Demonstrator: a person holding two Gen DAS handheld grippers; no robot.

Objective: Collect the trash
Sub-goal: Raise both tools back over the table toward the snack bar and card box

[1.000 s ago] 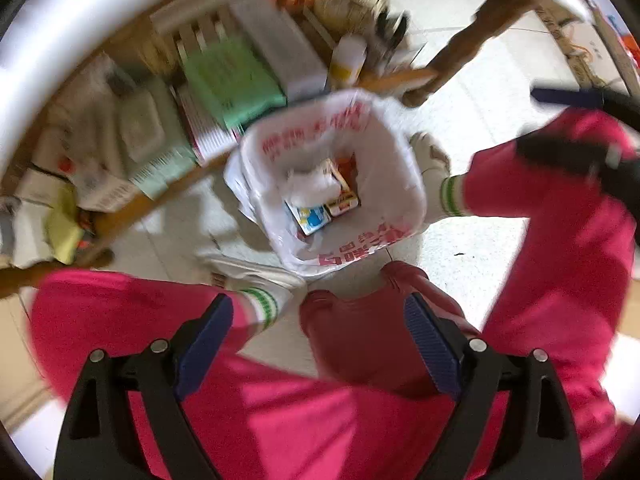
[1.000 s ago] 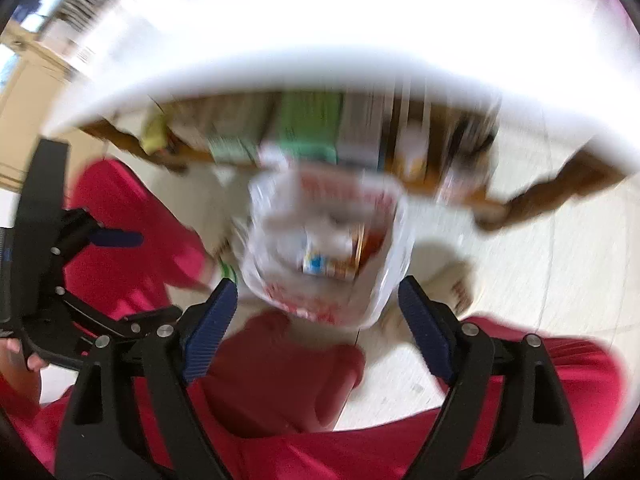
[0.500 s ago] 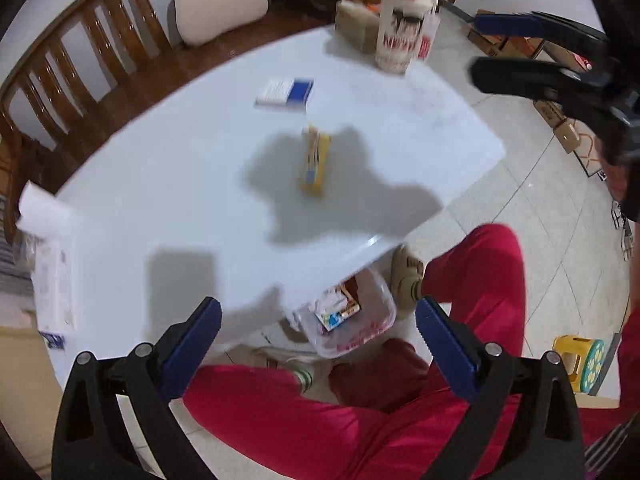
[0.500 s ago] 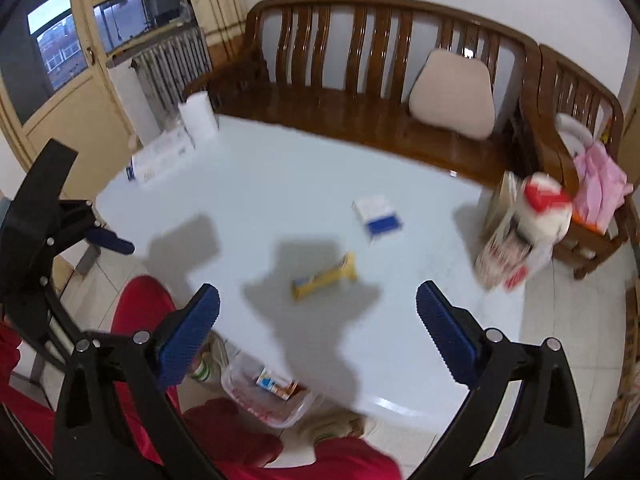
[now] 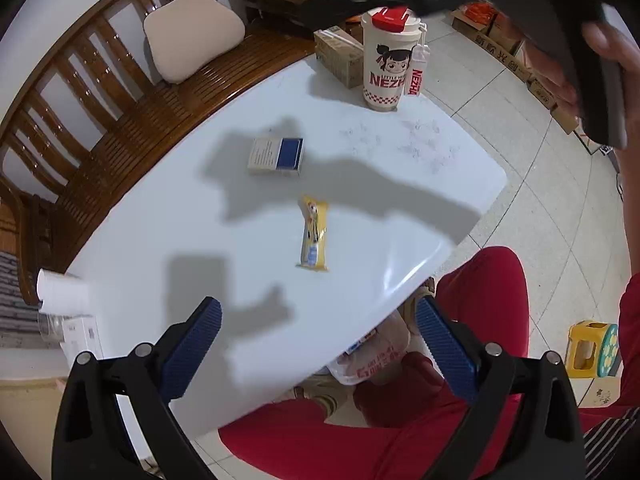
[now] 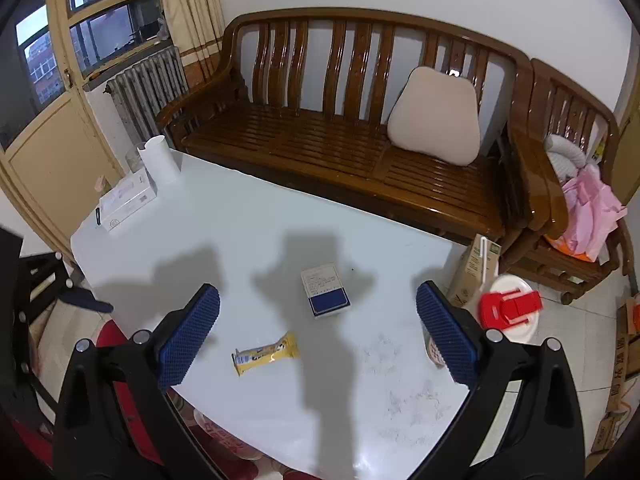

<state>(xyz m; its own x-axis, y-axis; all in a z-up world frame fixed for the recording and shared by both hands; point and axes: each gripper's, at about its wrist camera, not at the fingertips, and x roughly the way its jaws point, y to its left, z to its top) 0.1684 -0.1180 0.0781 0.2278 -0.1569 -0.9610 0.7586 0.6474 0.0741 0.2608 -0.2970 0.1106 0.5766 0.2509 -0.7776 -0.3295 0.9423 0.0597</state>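
Both tools have come up from the bag (image 5: 372, 360) under the counter (image 5: 168, 248) and now hang over its top. The left tool (image 5: 318, 340) and right tool (image 6: 318, 332) have just been opening and stand wide with nothing between the pads. So the last piece looks dropped off, and more waits: a yellow wrapper (image 6: 266, 353) lies near the counter's front edge, a blue-and-white box (image 6: 325, 290) just beyond it. The wrapper seems the likely next pick
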